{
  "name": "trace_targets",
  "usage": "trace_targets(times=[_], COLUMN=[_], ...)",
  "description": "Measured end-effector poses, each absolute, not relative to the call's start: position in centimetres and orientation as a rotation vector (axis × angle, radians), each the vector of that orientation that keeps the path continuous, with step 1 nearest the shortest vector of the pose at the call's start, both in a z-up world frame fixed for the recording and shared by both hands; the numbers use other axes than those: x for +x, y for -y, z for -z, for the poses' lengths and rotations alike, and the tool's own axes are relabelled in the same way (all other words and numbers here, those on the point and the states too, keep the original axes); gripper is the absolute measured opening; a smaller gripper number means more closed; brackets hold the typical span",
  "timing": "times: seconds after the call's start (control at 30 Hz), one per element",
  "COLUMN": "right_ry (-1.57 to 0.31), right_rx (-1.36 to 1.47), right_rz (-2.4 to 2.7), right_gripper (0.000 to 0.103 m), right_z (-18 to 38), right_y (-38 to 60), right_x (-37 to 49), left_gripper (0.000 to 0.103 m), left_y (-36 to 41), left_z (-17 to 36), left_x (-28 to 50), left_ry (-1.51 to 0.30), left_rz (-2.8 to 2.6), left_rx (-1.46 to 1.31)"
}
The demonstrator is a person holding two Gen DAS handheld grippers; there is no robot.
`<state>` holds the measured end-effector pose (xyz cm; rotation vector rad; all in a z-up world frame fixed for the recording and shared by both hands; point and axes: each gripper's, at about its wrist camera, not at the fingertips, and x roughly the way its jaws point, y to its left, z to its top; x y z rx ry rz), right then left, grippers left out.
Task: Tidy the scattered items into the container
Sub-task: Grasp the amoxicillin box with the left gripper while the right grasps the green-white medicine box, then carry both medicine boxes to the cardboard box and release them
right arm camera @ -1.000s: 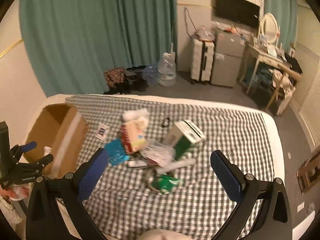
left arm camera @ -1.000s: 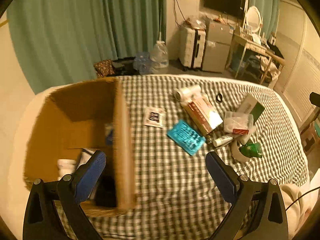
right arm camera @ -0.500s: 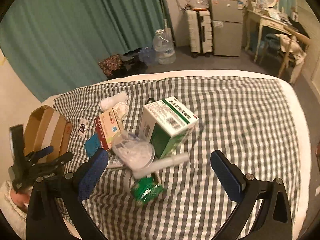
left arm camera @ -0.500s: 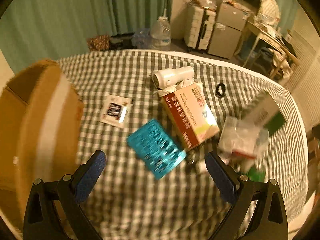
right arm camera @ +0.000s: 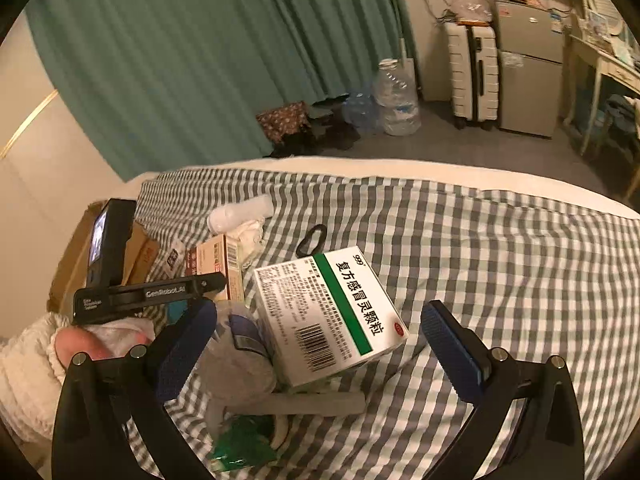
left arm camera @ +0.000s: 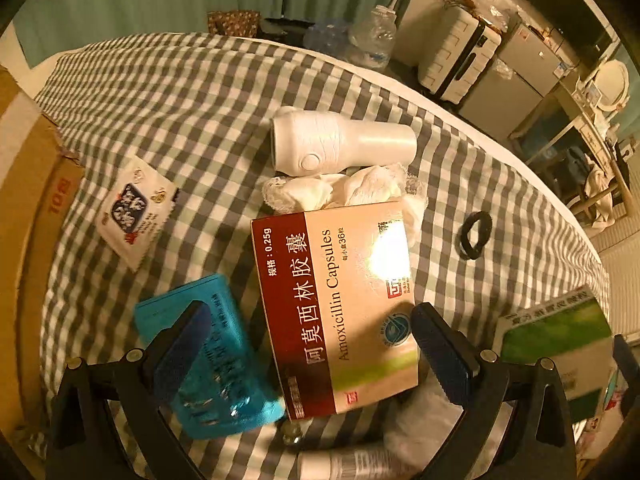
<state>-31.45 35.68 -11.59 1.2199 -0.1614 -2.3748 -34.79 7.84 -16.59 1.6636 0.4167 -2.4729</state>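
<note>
My left gripper [left arm camera: 312, 352] is open, its fingers straddling the red-and-cream amoxicillin box [left arm camera: 336, 304] on the checked bedspread. A blue blister pack [left arm camera: 208, 364] lies under its left finger. Beyond lie crumpled tissue [left arm camera: 344, 190], a white bottle [left arm camera: 340, 142], a small sachet [left arm camera: 134, 208] and a black hair tie [left arm camera: 476, 234]. The cardboard box [left arm camera: 28, 184] stands at the left edge. My right gripper [right arm camera: 320, 344] is open around a white-and-green medicine box [right arm camera: 332, 312], above a clear plastic cup [right arm camera: 236, 356], a white tube [right arm camera: 316, 402] and a green packet [right arm camera: 240, 444].
The bed's far edge [right arm camera: 400, 168] drops to a floor with water bottles [right arm camera: 396, 100], a white suitcase [right arm camera: 474, 72] and a small fridge [right arm camera: 528, 68]. A person's hand in a white sleeve [right arm camera: 28, 364] holds the left gripper's handle [right arm camera: 148, 294] beside the cardboard box [right arm camera: 80, 256].
My left gripper swung away from the cardboard box and came down over the amoxicillin box. My right gripper descended toward the white-and-green box, which now lies between its fingers.
</note>
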Motion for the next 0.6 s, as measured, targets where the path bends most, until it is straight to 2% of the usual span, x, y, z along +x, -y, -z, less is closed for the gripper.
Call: trace_targets(times=[0.13, 0.27, 0.3, 0.33, 0.37, 0.43, 0.6], right_ry=[0.132, 0.196, 0.217, 0.232, 0.241, 0.242, 0.248], right_rx=[1.267, 1.314, 1.327, 1.338, 1.344, 1.337, 1.344], right_rz=[2.322, 2.306, 2.3, 2.309, 2.312, 2.333, 2.428], right_gripper=[0.103, 0.102, 0.1, 0.094, 0.093, 0.092, 0.09], right_z=[13.6, 15.2, 15.5, 15.7, 15.9, 15.8, 14.7], right_y=[-34.9, -34.2, -34.2, -34.0, -33.8, -33.5, -33.4], right_x=[-32.4, -33.1, -33.1, -33.1, -32.9, -32.3, -30.5], left_gripper=[0.103, 0.103, 0.101, 0.093, 0.085, 0.083, 0.083], left_y=[-8.6, -8.7, -8.5, -8.3, -8.4, -8.1, -5.4], left_z=[16.8, 18.3, 18.4, 18.3, 18.1, 17.8, 15.8], left_x=[-35.2, -35.7, -35.6, -35.4, -35.2, -34.6, -32.7], left_ry=[-0.364, -0.313, -0.333, -0.329, -0.305, -0.261, -0.297], left_rz=[2.481, 2.42, 2.429, 2.445, 2.466, 2.479, 2.478], left_rx=[1.65, 1.697, 1.687, 1.679, 1.684, 1.718, 1.73])
